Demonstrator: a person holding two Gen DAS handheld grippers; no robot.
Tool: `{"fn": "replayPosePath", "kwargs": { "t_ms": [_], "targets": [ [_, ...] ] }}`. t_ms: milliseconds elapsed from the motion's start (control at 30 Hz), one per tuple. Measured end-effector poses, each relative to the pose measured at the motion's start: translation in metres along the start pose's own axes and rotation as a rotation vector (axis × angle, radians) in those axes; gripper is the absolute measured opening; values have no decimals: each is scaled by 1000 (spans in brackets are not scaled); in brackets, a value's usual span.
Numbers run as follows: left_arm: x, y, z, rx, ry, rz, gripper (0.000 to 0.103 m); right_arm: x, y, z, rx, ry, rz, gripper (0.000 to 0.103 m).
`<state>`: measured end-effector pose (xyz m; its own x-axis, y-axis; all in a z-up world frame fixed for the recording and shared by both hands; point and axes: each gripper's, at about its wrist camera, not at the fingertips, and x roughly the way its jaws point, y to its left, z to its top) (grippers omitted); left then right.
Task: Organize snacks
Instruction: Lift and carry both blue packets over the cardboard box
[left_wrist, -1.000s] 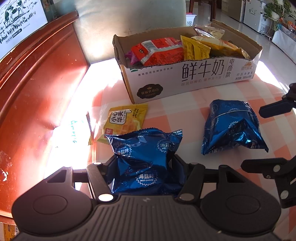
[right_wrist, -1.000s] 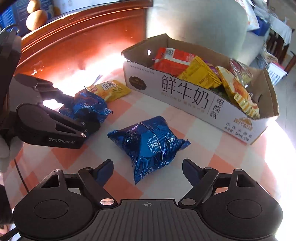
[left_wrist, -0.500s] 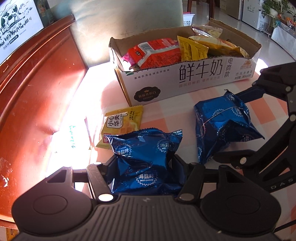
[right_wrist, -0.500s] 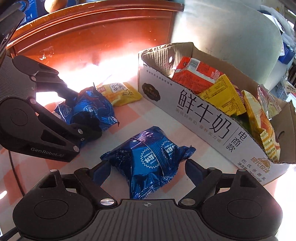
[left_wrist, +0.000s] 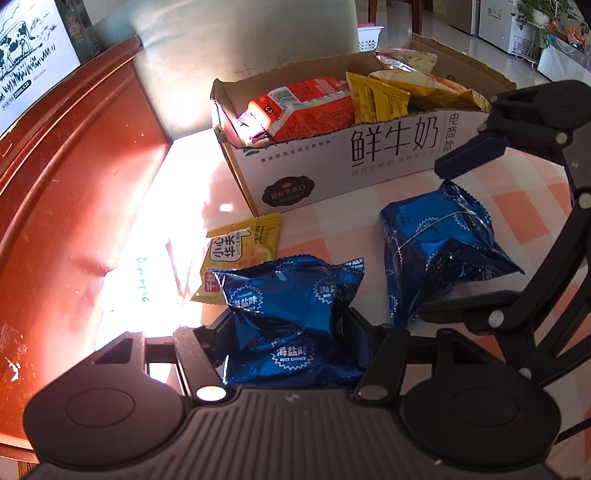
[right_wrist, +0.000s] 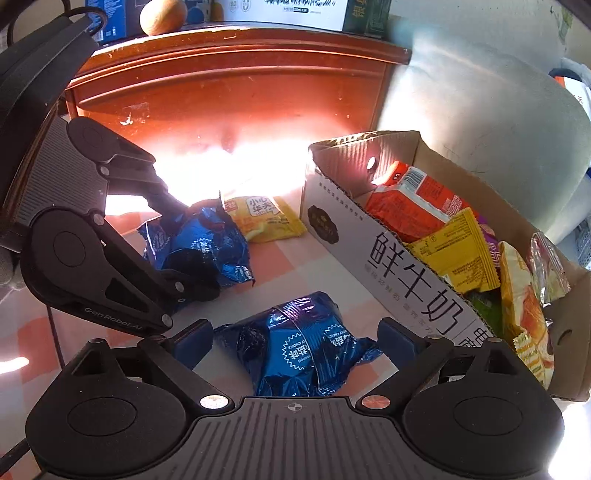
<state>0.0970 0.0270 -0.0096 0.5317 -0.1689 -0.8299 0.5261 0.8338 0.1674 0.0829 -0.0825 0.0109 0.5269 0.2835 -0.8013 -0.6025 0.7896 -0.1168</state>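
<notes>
1. Right now the left tool (left_wrist: 291, 332) is clamped on a blue snack bag (left_wrist: 295, 314), its fingers pressing the crinkled foil from both sides, low over the checked table (left_wrist: 517, 206).
2. The right tool (right_wrist: 295, 339) stands apart, and its jaws have just been opening wider. A second blue bag (right_wrist: 299, 347) lies between them on the table, with clear gaps to both fingers, so nothing is gripped there yet.
3. The relation that matters: this second bag lies straight ahead of and below the right tool, centred in the gap, and the right hand is clearly the nearer one, since the left is already busy with its own bag.
4. In the right wrist view, the loose bag's long axis runs roughly along the tool's pointing line, slightly slanted, with one crimped end toward the camera and the other toward the cardboard box (right_wrist: 388, 258). The fingers would therefore close across its shorter width, which I judge the easier grip.
5. The box sits just beyond and to the right of the loose bag, open-topped and already holding red, yellow and orange packets.
6. A small yellow packet (left_wrist: 240, 254) lies flat on the table near the box's corner, partly under the held bag's far end as seen from the left wrist.
7. The likely next step is lowering and closing on the loose bag.
</notes>
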Motion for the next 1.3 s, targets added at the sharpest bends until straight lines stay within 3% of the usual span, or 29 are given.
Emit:
{"fn": "replayPosePath", "kwargs": {
  "t_ms": [167, 467, 667, 1300],
  "targets": [
    [-1, -1, 1, 5, -3, 4, 60, 5, -2, -2, 16, 23, 13, 95],
    [-5, -1, 4, 13, -13, 16, 60, -6, -7, -13, 39, 30, 27, 74],
    [-7, -1, 8, 14, -22, 24, 60, -12, -5, -14, 53, 14, 20, 53],
    [-26, -1, 29, 0, -111, 60, 60, -49, -19, -4, 135, -111, -56, 50]
  ]
}}
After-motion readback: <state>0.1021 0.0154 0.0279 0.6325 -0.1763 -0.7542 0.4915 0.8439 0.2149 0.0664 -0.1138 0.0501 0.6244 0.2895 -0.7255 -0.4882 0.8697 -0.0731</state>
